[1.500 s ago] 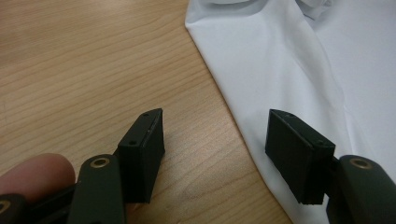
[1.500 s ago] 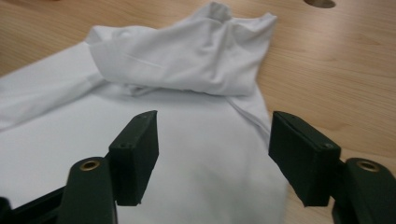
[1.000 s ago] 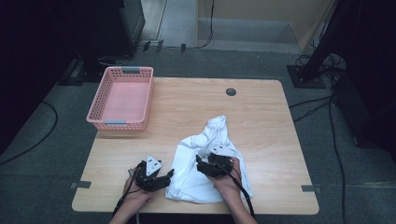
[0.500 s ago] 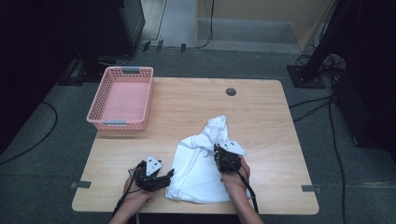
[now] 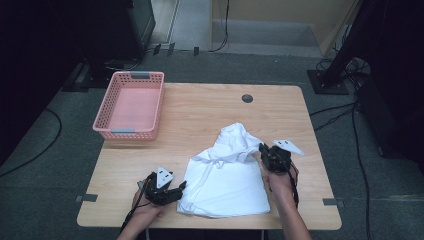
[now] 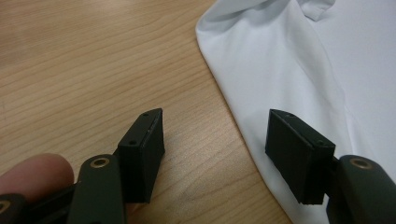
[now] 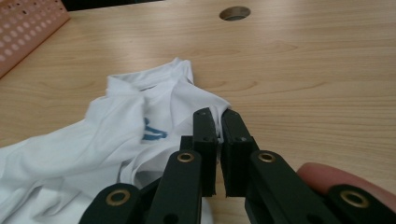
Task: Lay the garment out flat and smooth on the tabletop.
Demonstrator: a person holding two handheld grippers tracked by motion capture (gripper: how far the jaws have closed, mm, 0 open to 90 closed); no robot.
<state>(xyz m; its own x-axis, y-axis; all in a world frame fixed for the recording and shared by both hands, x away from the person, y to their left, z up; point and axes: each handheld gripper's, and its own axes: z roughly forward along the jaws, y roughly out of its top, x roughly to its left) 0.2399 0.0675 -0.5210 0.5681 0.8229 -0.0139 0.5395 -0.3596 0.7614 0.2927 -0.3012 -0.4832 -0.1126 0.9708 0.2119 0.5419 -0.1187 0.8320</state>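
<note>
- Leftmost, the pink basket (image 5: pixel 129 106) sits at the far left of the table (image 5: pixel 200 107), well apart from the work.
- Nearer, the left gripper (image 5: pixel 176 189) rests at the shirt's near-left edge, jaws apart; in the left gripper view one pad lies over the hem, the other on bare wood.
- Centrally, the white shirt (image 5: pixel 225 180) lies partly flattened near the front edge, bunched toward the far end.
- Rightward, the right gripper (image 5: pixel 264 152) has just closed its jaws, pinching a fold of the right edge.
- To fold well, I judge it should draw that edge taut and level while the left gripper bites the hem to anchor it.
</note>
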